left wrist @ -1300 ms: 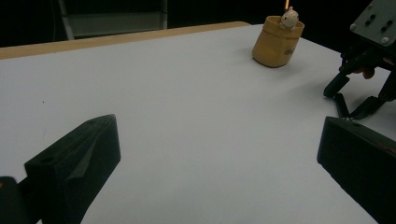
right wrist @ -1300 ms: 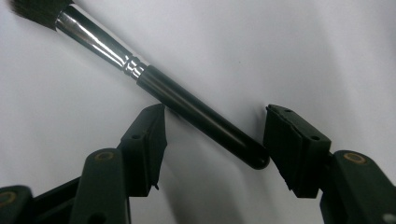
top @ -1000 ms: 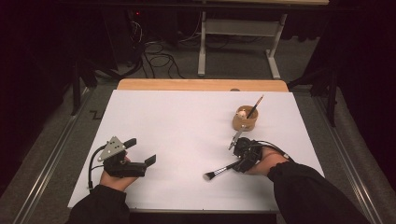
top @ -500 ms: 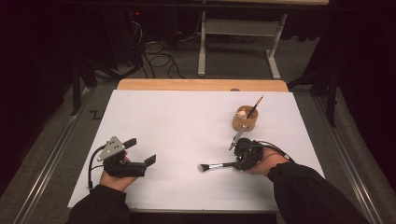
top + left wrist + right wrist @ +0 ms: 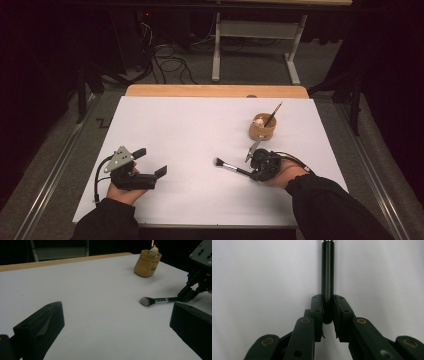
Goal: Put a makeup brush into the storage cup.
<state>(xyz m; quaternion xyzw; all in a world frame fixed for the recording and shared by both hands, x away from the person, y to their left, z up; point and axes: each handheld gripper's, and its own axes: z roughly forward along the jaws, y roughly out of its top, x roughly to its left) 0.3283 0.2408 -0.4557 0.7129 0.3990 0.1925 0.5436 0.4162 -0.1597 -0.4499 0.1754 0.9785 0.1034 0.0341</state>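
A makeup brush (image 5: 231, 167) with a black handle and a dark, pale-tipped head lies low over the white table top (image 5: 200, 125), its head pointing left. My right gripper (image 5: 251, 173) is shut on the end of its handle. In the right gripper view the black handle (image 5: 327, 270) runs straight up from between the closed pads (image 5: 316, 308). My left gripper (image 5: 151, 162) rests at the front left, open with nothing between its jaws. From the left gripper (image 5: 117, 308), the brush (image 5: 160, 300) and the right gripper (image 5: 190, 293) are visible on the right.
A small wooden cup (image 5: 262, 128) stands behind the right hand, with a thin stick and a pale figure in it. It also shows as the cup (image 5: 147, 263) at the far right. A wooden strip (image 5: 215, 91) edges the table's far side.
The right gripper has swung the brush, and its head has moved away from the front edge and now points left. The left gripper has stayed still.
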